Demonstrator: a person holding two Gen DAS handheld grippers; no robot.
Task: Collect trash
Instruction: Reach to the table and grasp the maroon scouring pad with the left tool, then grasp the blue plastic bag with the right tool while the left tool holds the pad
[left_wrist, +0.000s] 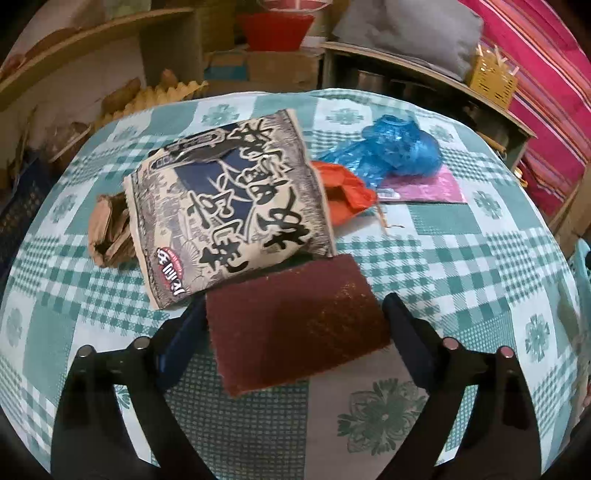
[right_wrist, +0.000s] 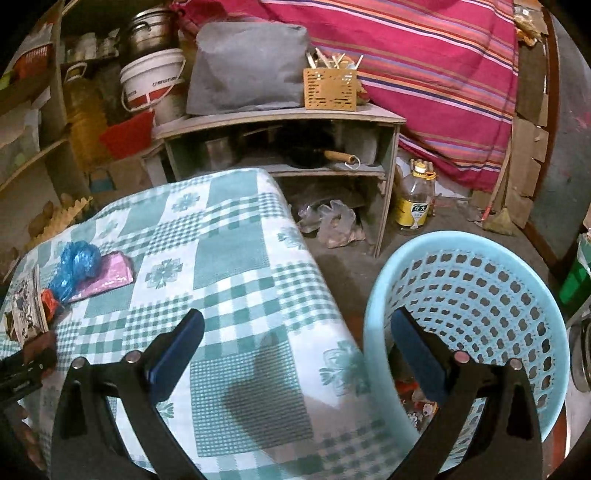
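step in hand: pickup of the dark red rectangular scouring pad (left_wrist: 295, 325), which lies flat on the green-and-white checked tablecloth (left_wrist: 461, 266), just in front of the large printed snack bag (left_wrist: 229, 199). the left gripper (left_wrist: 295, 314) stands spread, pad between its jaws; whether either blue finger touches the pad's edges cannot be told. next move, by judgement: close squarely on the pad, then carry it to the pale blue perforated plastic basket (right_wrist: 517, 266) beside the table. the right gripper (right_wrist: 295, 332) is released and holds nothing. the basket's contents are mostly hidden behind its finger.

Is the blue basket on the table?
No, the blue basket stands on the floor beside the table, past its edge.
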